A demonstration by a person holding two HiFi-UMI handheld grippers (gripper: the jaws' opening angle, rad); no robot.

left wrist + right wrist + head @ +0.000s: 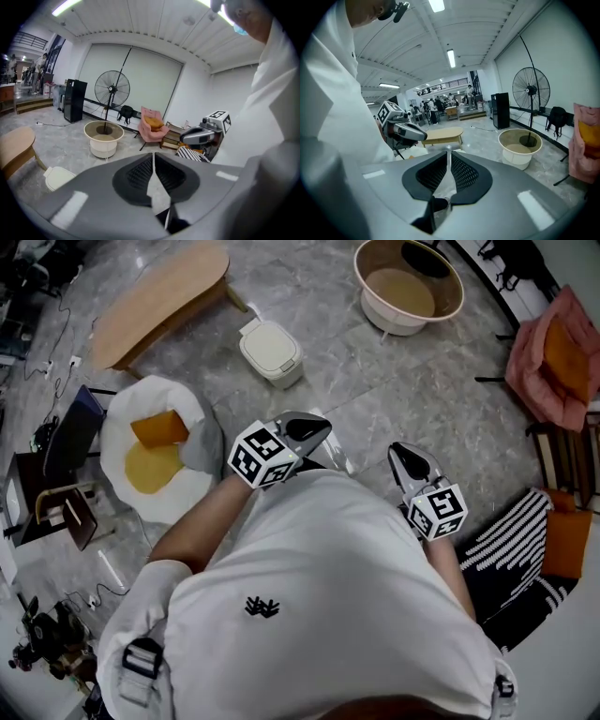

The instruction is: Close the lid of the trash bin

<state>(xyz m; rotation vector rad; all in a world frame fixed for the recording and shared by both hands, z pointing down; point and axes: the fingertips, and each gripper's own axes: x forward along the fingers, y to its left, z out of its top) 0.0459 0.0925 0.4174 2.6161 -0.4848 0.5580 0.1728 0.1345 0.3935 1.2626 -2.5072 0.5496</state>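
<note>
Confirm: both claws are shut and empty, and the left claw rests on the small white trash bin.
Wrong: the head view shows the left claw up by the person's shirt, apart from the small white trash bin. It and the right claw are shut and empty.

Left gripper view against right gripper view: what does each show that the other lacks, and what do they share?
Only the left gripper view: the right tool from outside, and the striped rug. Only the right gripper view: the left tool from outside, and people far back in the hall. Both: the standing fan, round tub, black cabinet, low wooden table, and that tool's own jaws together on nothing.
</note>
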